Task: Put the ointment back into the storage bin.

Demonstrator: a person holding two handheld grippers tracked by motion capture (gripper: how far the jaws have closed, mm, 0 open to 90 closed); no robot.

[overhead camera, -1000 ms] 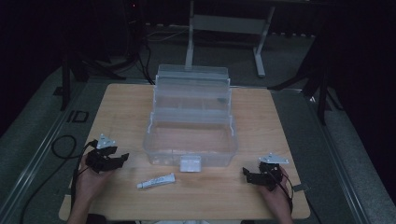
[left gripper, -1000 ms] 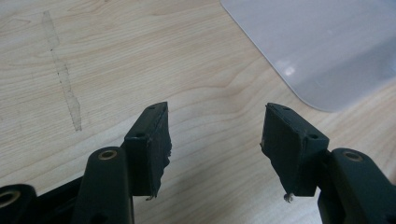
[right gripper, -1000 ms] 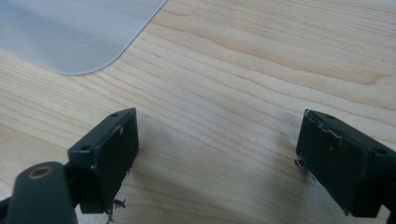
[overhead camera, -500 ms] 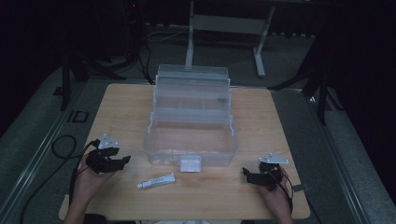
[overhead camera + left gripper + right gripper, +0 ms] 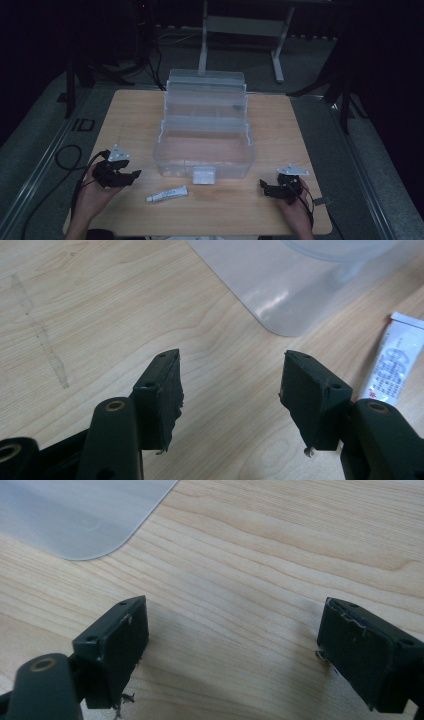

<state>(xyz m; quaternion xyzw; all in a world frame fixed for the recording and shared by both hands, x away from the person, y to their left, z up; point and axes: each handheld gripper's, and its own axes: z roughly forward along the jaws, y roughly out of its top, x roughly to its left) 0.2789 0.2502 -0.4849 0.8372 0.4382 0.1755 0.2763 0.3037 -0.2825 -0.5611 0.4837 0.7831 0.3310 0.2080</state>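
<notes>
In front of clear plastic organizer box [image 5: 205, 150], small white tube [image 5: 167, 194] lay flat on wooden table [image 5: 280, 125]. Left gripper [image 5: 131, 176] hovered left of box's front corner, jaws spread, empty, aimed toward tube. Right gripper [image 5: 264, 187] sat right of box front, low, jaws wide apart, empty.

White tube [image 5: 397, 362] cut off by left gripper view's right edge

Left gripper [image 5: 230, 385] jaws apart over table [image 5: 100, 315]; tube [image 5: 395, 362] right.
</notes>
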